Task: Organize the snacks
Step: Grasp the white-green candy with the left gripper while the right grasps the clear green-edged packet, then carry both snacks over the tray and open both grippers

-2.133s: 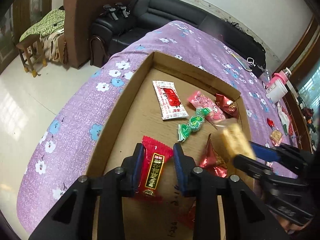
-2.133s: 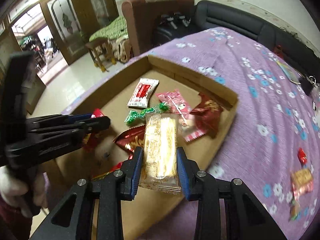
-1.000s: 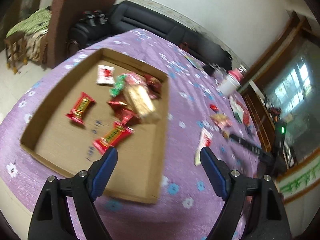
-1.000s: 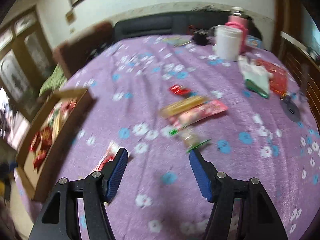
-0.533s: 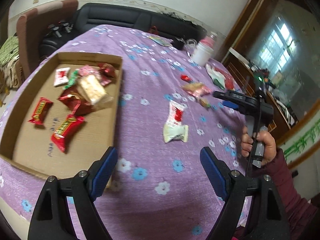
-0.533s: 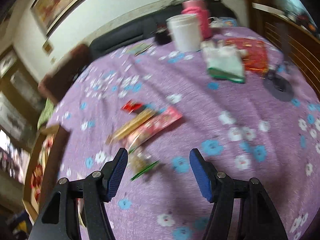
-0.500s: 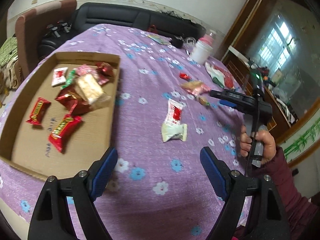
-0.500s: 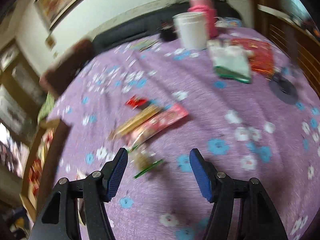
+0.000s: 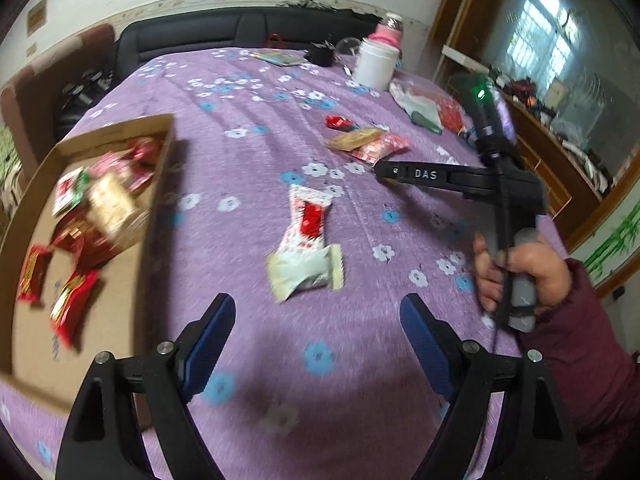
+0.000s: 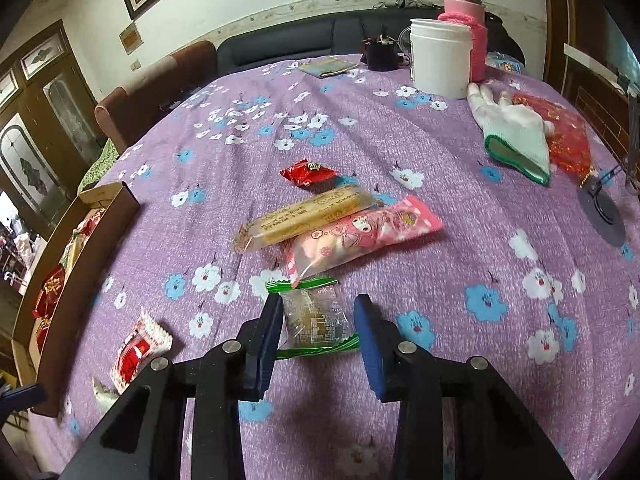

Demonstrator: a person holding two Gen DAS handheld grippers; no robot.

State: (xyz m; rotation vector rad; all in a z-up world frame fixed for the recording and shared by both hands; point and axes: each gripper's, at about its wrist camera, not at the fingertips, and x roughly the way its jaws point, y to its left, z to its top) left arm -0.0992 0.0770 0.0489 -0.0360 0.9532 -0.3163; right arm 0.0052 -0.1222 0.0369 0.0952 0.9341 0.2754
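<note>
While the cardboard tray at the desk's left edge already holds several wrapped snacks, the step in hand is judged to be the fetching of 2 more from the purple flowered cloth.

Item 1: right gripper. Its jaws have just been closing and now straddle the clear green-edged packet. Left pad lies against or just beside the wrapper; right pad stands apart from it, so no grip is made yet. Next move, as I judge it: finish the squeeze, lift, carry to the tray.

Item 2: left gripper. Jaws wide open, nothing between them, poised short of the white-and-red packet. Next move: advance until the pads flank the wrapper, then close.

Item 3: loose stock near the green-edged packet: pink cartoon packet, touching a long tan bar; small red sweet just beyond.

Item 4: bystanders: white tub, white glove.

Hidden or unclear: tray contents are smeared by blur in the left view and cut off at the frame edge in the right view, so no count is possible. Whether the left pad truly presses the packet cannot be told. Print on the wrappers is unreadable.
</note>
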